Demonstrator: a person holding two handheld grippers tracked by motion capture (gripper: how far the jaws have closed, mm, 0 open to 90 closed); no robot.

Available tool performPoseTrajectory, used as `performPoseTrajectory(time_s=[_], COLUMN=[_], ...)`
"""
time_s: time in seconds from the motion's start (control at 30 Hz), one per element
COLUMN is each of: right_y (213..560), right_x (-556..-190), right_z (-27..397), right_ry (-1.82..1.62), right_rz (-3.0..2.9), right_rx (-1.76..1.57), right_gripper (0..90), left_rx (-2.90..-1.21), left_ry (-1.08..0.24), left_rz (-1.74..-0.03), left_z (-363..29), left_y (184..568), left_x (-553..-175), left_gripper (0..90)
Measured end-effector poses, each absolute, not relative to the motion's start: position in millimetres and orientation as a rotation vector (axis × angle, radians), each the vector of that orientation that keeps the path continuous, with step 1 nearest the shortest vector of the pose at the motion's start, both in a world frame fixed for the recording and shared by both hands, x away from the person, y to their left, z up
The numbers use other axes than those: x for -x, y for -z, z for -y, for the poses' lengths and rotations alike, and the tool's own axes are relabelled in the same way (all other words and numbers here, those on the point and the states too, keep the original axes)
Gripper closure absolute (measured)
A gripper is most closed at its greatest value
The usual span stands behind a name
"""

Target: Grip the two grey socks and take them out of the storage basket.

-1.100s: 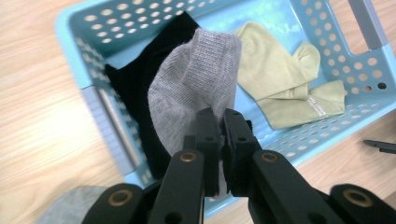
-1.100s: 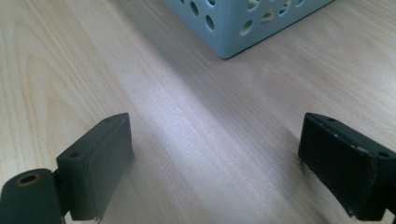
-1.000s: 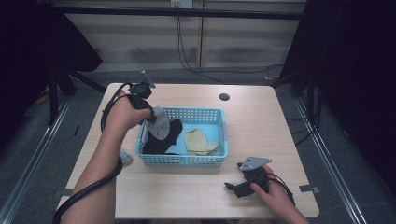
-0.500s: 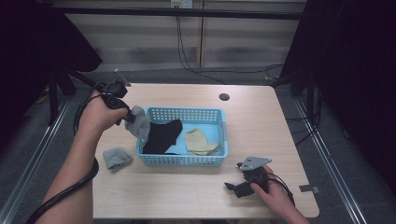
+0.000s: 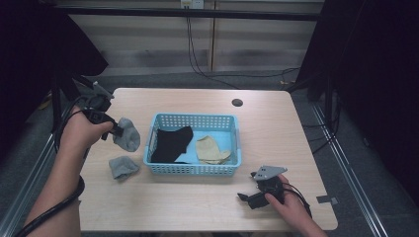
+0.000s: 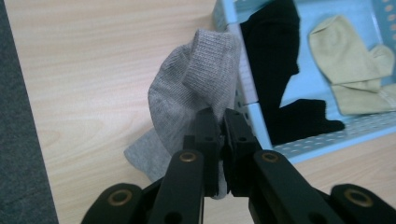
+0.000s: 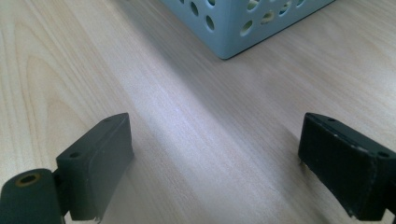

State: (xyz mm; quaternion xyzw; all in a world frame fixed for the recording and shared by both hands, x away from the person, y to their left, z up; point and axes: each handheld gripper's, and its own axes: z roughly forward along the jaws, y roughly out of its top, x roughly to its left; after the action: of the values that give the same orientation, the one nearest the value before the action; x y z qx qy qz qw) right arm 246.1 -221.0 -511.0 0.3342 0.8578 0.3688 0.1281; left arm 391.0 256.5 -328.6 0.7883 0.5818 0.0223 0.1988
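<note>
Dangling from the left tongs [image 6: 220, 122], clamped shut on its bunched edge, the grey sock [image 5: 127, 134] hangs over the tabletop [image 5: 207, 202] just left of the basket [image 5: 236, 148]. Soft, light, floppy; grip a fold. Right tongs [image 7: 215, 158] gape wide, empty, w/ nothing between.

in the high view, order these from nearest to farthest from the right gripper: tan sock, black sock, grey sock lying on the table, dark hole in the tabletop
From the right gripper, at the table's near right:
1. tan sock, right half of the blue basket.
2. black sock, left half of the basket.
3. dark hole, far side of the table.
4. grey sock on the table, left of the basket.
The last two are close to call.
</note>
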Motion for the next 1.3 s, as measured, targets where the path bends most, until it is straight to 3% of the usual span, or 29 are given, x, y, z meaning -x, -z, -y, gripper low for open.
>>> performPoseTrajectory(time_s=[0.3,0.37,0.67,1.3], right_y=[511,511,511,511], right_x=[-246,-246,-246,-246], right_z=[221,221,221,221], right_ry=[-1.074,-1.073,-1.074,-1.071], right_rz=[-2.495,-2.495,-2.495,-2.498], right_rx=[-0.969,-0.972,-0.972,-0.969], right_gripper=[9.6,9.6,9.6,9.6], left_rx=[-2.179,-2.188,-2.215,-2.218], left_ry=[-0.058,-0.102,-0.111,-0.163], left_rz=[-1.677,-1.652,-1.613,-1.526], left_z=[-261,-259,-251,-250], left_y=[370,374,377,413], left_x=[-396,-396,-385,-330], left_gripper=[84.2,73.9,58.7,41.4])
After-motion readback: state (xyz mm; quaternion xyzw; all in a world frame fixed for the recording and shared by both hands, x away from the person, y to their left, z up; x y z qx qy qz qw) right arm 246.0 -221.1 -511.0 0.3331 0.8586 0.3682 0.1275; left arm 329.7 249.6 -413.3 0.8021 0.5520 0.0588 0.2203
